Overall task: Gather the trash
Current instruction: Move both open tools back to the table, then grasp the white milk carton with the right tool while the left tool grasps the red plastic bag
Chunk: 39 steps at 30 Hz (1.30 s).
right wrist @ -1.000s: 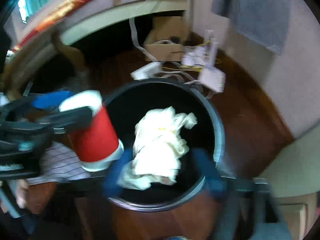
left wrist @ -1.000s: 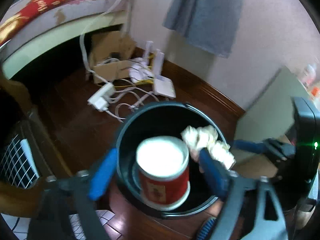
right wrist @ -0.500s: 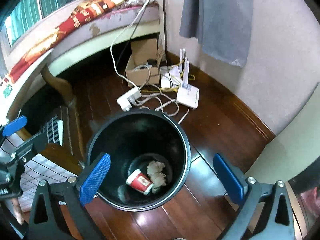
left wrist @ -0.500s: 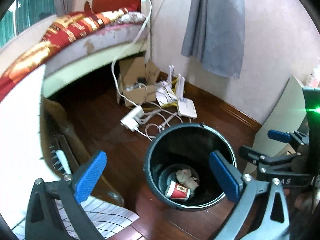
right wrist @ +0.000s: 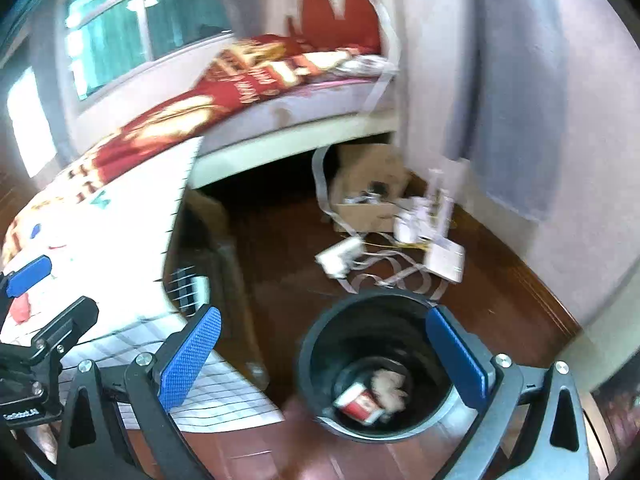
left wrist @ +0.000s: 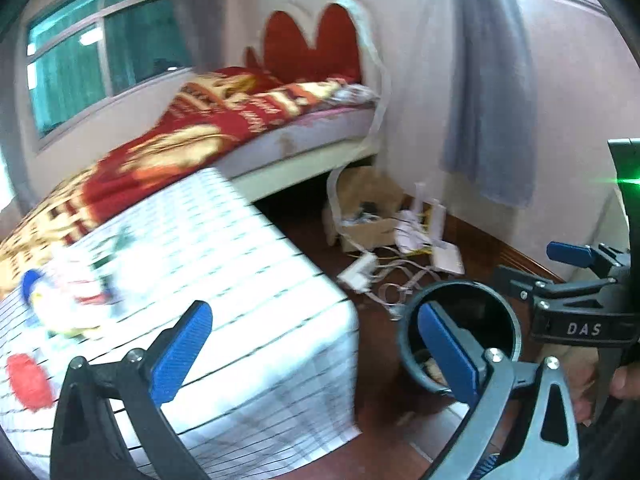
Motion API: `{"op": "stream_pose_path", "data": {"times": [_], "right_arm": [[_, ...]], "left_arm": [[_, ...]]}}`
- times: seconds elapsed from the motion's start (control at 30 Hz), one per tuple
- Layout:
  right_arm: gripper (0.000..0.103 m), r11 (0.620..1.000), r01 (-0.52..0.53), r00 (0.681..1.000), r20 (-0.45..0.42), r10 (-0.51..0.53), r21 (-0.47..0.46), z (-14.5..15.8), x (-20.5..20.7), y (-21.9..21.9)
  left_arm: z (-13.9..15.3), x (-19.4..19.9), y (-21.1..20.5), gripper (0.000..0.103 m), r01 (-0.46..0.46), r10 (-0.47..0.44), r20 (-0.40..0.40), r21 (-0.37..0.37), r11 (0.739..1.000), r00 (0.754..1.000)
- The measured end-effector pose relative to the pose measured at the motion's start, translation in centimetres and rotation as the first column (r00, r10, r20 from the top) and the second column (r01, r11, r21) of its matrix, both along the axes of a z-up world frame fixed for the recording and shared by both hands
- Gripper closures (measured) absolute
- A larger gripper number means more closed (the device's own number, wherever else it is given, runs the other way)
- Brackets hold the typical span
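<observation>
A black bin point(right wrist: 320, 344) stands on the dark wood floor. A red paper cup point(right wrist: 357, 399) and a crumpled white tissue point(right wrist: 387, 386) lie at its bottom. My right gripper point(right wrist: 320, 360) is open and empty, raised above the bin. My left gripper point(left wrist: 316, 356) is open and empty, above the edge of a table with a white checked cloth point(left wrist: 224, 264); the bin point(left wrist: 496, 316) shows to its right. Blurred items lie on the cloth: a red patch point(left wrist: 28, 380) and some white, blue and red things point(left wrist: 68, 292).
A bed point(right wrist: 280, 80) with a red and gold blanket stands behind. A cardboard box point(right wrist: 372, 196), a power strip point(right wrist: 340, 256), cables and a white router point(right wrist: 444, 256) lie on the floor by the wall. A grey cloth point(right wrist: 516, 100) hangs on the wall.
A second ago each gripper held trash over the bin: left the cup, right the tissue. Both opened and dropped them in. Since then both have risen and swung left toward the table.
</observation>
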State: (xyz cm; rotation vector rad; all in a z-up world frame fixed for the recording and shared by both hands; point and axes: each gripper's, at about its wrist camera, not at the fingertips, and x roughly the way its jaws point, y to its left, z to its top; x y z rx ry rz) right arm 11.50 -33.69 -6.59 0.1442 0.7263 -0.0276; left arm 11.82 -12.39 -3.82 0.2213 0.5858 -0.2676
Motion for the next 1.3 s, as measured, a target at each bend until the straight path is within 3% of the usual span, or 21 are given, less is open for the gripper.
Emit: {"op": "stream_pose_path", "data": {"times": [0.23, 0.33, 0.53, 0.67, 0.87, 1.07, 1.2, 1.3], "right_arm": [[0.000, 0.991, -0.130, 0.991, 0.005, 0.130, -0.034, 1.2, 2.2, 8.6], [0.000, 0.979, -0.202, 0.979, 0.013, 0.203, -0.034, 1.4, 3.1, 12.7], [0.000, 0.942, -0.332, 0.942, 0.040, 0.333, -0.037, 1.8, 4.0, 20.3], [0.000, 0.912, -0.408, 0.910, 0.055, 0.410, -0.047, 2.4, 4.8, 25.3], [0.004, 0.868, -0.492, 0.865, 0.073, 0.497, -0.070, 2.9, 6.6, 31.7], [0.010, 0.840, -0.535, 0.840, 0.043, 0.540, -0.092, 1.9, 9.0, 35.8], [0.022, 0.829, -0.551, 0.832, 0.008, 0.554, -0.091, 0.5, 11.2, 37.5], [0.025, 0.820, -0.564, 0.825, -0.019, 0.565, -0.094, -0.5, 12.5, 38.5]], "left_arm": [[0.6, -0.6, 9.2, 0.000, -0.176, 0.177, 0.017, -0.037, 0.984, 0.984], [0.5, -1.2, 13.6, 0.000, -0.270, 0.271, 0.010, -0.074, 0.960, 0.962], [-0.4, -2.2, 21.7, 0.000, -0.454, 0.456, -0.002, -0.089, 0.887, 0.890], [-1.1, -2.5, 26.7, 0.000, -0.564, 0.565, -0.016, -0.102, 0.820, 0.825], [-2.6, -1.7, 31.8, 0.000, -0.655, 0.655, -0.059, -0.151, 0.741, 0.754], [-4.1, 0.6, 33.2, 0.000, -0.652, 0.645, -0.096, -0.140, 0.745, 0.758], [-4.7, 2.1, 33.5, 0.000, -0.649, 0.640, -0.106, -0.124, 0.751, 0.761], [-4.8, 2.8, 33.6, 0.000, -0.647, 0.636, -0.115, -0.135, 0.751, 0.763]]}}
